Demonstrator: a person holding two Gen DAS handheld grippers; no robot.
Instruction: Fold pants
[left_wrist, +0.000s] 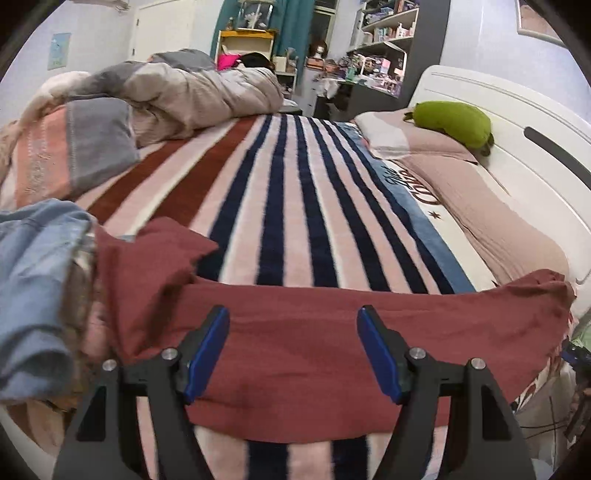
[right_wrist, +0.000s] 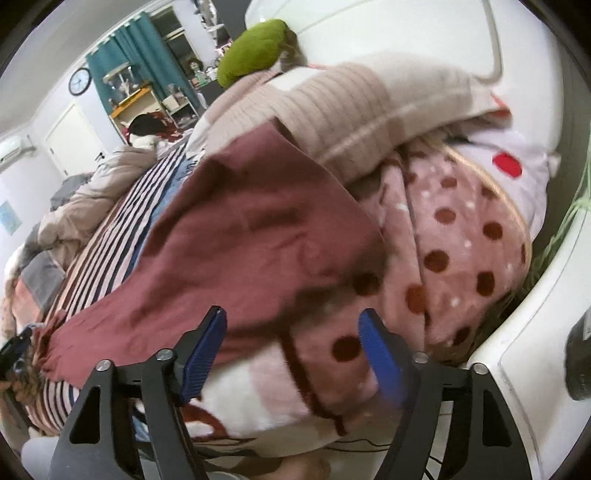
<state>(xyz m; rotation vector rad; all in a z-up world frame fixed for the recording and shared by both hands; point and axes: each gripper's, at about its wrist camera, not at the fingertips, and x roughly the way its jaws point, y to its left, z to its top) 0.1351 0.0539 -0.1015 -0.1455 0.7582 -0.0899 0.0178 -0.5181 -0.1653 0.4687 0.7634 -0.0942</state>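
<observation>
The pants (left_wrist: 314, 354) are coloured dark red all over. The blanket (left_wrist: 295, 206) is striped in pink, navy blue and brown-red. Blue pads (left_wrist: 207, 354) are seen on black gripper fingers. A green plush toy (left_wrist: 452, 123) is seen. Another blanket (right_wrist: 461, 251) is pink, dotted with dark red spots.

One pair of dark red pants (left_wrist: 332, 354), one striped blanket (left_wrist: 295, 206), one green plush (left_wrist: 454, 123), two pillows (left_wrist: 480, 206).

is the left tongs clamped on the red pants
No, the left tongs stand wide open above the red pants, which lie spread across the striped blanket.
</observation>
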